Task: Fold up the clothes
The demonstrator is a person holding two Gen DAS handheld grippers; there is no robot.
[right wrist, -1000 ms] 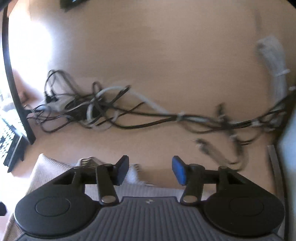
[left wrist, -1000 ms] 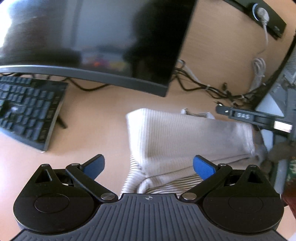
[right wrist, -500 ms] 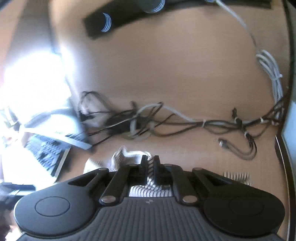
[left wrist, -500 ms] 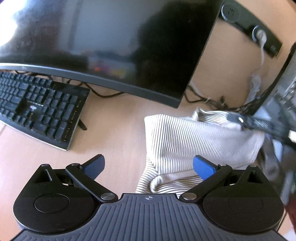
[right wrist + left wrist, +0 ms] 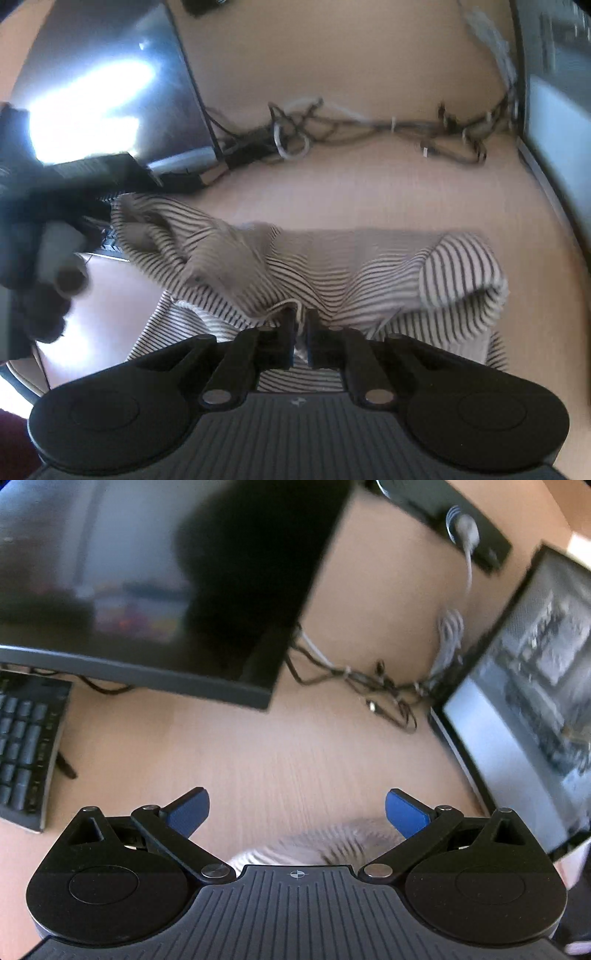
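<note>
The right gripper (image 5: 301,334) is clenched on a fold of a striped garment (image 5: 332,269), its two black fingers (image 5: 286,332) pressed nearly together with cloth and a thin white cord pinched between them. The garment, cream with dark stripes, lies rumpled across the middle of a light wooden desk (image 5: 369,192), one rolled end bulging at the right and a looser flap trailing off to the left. Beyond it, at the far edge of the desk, runs a tangle of black and white cables (image 5: 332,129).

The left gripper (image 5: 295,810) is released, its blue-tipped fingers (image 5: 188,812) spread wide apart above bare desk (image 5: 258,757), gripping nothing. Only a blurred sliver of the striped garment (image 5: 317,845) shows at the near edge of its view, just ahead of the gripper body and between the fingers.

A dark monitor (image 5: 147,583) fills the far left of the left wrist view, with a black keyboard (image 5: 26,746) at the left beneath it. A second screen (image 5: 528,701) stands at the right, and the cables (image 5: 369,686) lie between the two displays.
</note>
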